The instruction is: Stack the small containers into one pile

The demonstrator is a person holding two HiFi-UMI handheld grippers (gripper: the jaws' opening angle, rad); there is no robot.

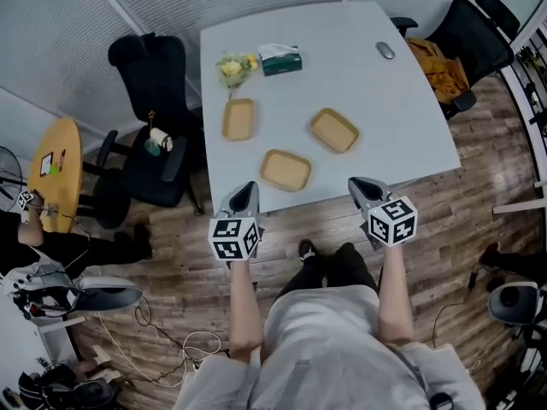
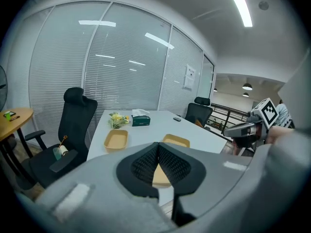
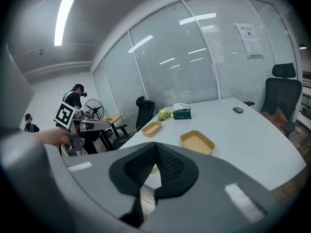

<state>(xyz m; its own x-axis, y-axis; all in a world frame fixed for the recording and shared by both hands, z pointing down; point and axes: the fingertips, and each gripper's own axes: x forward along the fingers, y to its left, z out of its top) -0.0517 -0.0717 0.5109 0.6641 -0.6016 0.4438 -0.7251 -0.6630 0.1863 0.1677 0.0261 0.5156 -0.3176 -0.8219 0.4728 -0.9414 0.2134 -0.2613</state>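
Three shallow tan containers lie apart on the white table (image 1: 385,109): one at the left (image 1: 238,119), one at the right (image 1: 334,130), and the nearest (image 1: 285,170) close to the front edge. My left gripper (image 1: 245,193) hovers at that front edge, just left of the nearest container, jaws shut and empty. My right gripper (image 1: 361,186) hangs at the edge to the right, also shut and empty. In the left gripper view the closed tips (image 2: 158,145) partly cover the nearest container (image 2: 161,174). The right gripper view shows its closed tips (image 3: 156,145) below the right container (image 3: 198,142).
At the table's far side sit a green tissue box (image 1: 281,59), a small bunch of flowers (image 1: 232,68) and a mouse (image 1: 385,50). Black office chairs stand at the left (image 1: 154,118) and far right (image 1: 466,41). A round yellow side table (image 1: 55,169) is at the far left.
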